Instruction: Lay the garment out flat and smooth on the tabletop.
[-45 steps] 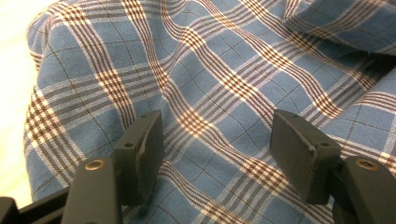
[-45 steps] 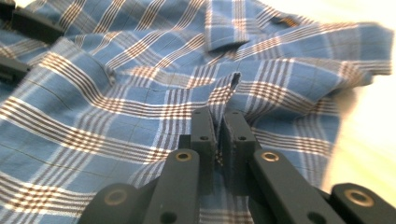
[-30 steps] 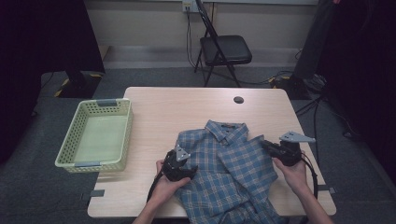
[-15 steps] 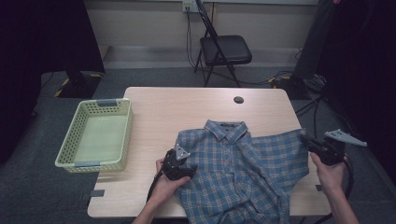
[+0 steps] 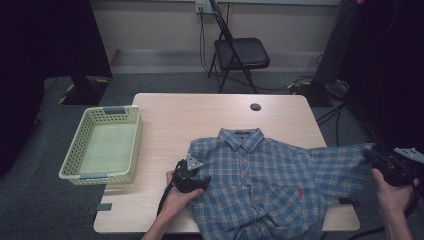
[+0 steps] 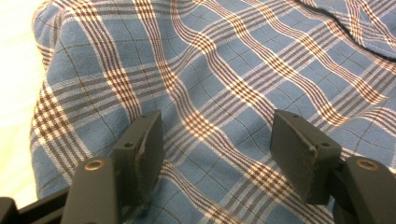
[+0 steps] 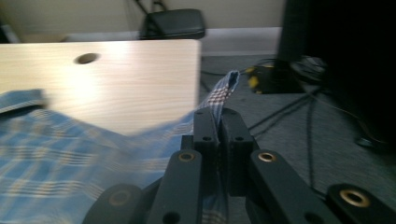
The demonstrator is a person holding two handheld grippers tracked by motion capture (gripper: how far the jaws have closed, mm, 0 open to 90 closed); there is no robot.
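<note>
- Blue checked cloth shirt [image 5: 270, 185] lies flat on the pale wooden counter [image 5: 200, 115], at the near right part, with its collar pointing to the far side.
- One sleeve [image 5: 345, 157] of the shirt is pulled out to the right, past the right edge of the counter.
- The right tongs [image 5: 372, 156] are off the right edge of the counter, pressed together on the end of that sleeve. In the right gripper view a strip of the checked cloth [image 7: 219, 100] sticks up between the two black jaws.
- The left tongs [image 5: 200, 182] rest on the left side of the shirt, near the front edge of the counter. In the left gripper view the two jaws stand apart, and the cloth [image 6: 224, 79] lies flat under them. The pads do not pinch it.
- A light green plastic basket [image 5: 70, 160] with small holes sits at the left edge of the counter, well apart from the shirt.
- A small round dark hole [image 5: 255, 106] is in the far part of the counter.
- A black folding chair [image 5: 240, 52] stands on the floor behind the counter.
</note>
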